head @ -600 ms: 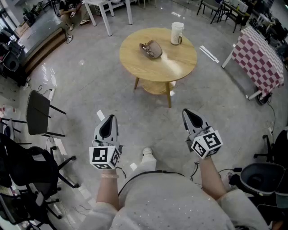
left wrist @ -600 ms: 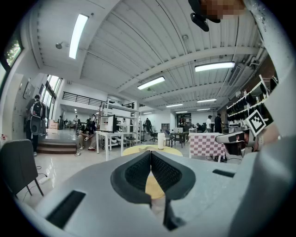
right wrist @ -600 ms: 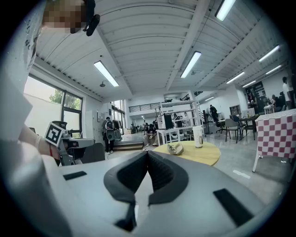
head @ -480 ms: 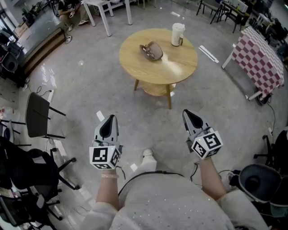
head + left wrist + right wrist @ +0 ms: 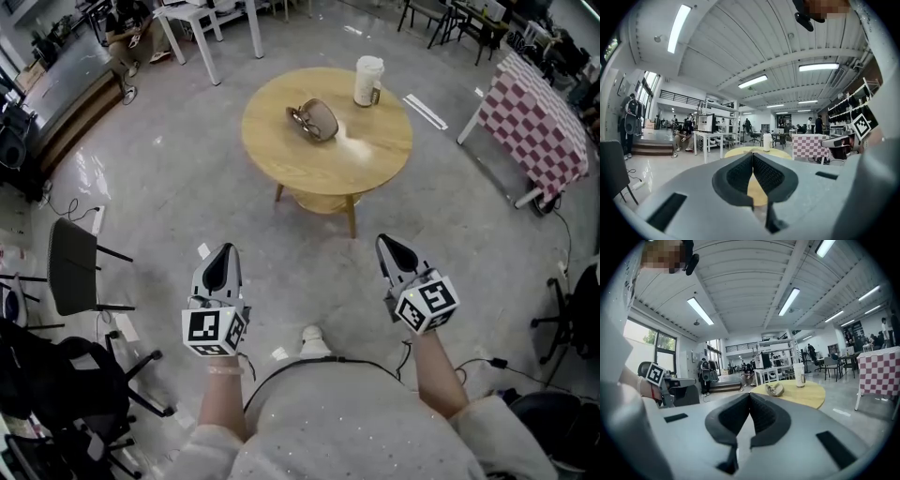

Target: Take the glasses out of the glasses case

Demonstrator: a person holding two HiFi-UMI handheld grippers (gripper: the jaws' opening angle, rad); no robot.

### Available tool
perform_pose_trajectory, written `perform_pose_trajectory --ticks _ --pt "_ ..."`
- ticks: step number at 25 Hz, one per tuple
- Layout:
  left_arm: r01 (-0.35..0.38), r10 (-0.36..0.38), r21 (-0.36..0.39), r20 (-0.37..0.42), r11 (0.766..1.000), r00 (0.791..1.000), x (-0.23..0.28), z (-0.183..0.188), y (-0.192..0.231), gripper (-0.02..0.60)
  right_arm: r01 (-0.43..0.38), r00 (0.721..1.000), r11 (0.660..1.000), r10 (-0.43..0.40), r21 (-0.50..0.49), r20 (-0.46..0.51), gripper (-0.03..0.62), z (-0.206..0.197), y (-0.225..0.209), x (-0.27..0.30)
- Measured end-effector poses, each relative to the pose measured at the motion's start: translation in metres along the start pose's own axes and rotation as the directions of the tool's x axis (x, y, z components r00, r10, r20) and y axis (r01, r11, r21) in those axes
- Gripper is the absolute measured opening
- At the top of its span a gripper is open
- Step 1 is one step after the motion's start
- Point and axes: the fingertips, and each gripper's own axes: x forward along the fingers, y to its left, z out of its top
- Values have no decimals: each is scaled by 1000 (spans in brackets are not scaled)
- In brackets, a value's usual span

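Observation:
A tan glasses case lies open on a round wooden table well ahead of me, with the glasses resting at its left side. The case also shows small in the right gripper view. My left gripper hangs over the floor at the lower left, shut and empty. The right gripper is level with it at the lower right, also shut with nothing in it. Both are far short of the table. In the left gripper view the gripper points at the table.
A white lidded cup stands at the table's far right. A checkered cloth hangs on a rack at right. Black chairs crowd the left side. White tables and a seated person are at the far left.
The table and case have shifted slightly in the head view as I move. Both grippers keep their pose, shut and empty.

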Motion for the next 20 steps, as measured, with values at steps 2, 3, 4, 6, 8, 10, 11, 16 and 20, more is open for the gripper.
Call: perform_pose_trajectory --ticks 2,3,4,6,8,10,11,16,20 --pt "5 -5 2 7 1000 1000 8 2 9 5 9 1000 1000 -9 4 8 3 2 -2 11" --pt "7 -7 3 9 1000 1000 11 2 13 5 13 1000 1000 -13 7 14 3 3 -1 16" --pt "8 -8 3 8 1000 1000 13 1 18 5 17 1000 1000 -18 11 20 3 4 -1 21" --pt "9 -9 0 4 1000 1000 17 -2 25 5 24 999 999 -25 23 32 3 4 0 27" --pt "8 -8 -9 1 1000 1000 22 -5 30 5 28 999 999 -29 37 37 4 4 0 31" --pt "10 -10 -25 -1 1000 1000 27 -9 30 5 29 999 999 -31 44 32 5 3 -3 30" --pt "13 -13 -31 -3 999 1000 29 -11 29 5 33 999 998 -34 47 28 5 2 -7 30" --pt "32 -34 -50 -31 998 999 42 -23 28 5 63 997 993 -66 95 32 5 4 -26 39" --pt "9 -10 -59 -22 998 1000 53 -22 49 5 48 999 995 -50 90 15 5 1 -27 64"
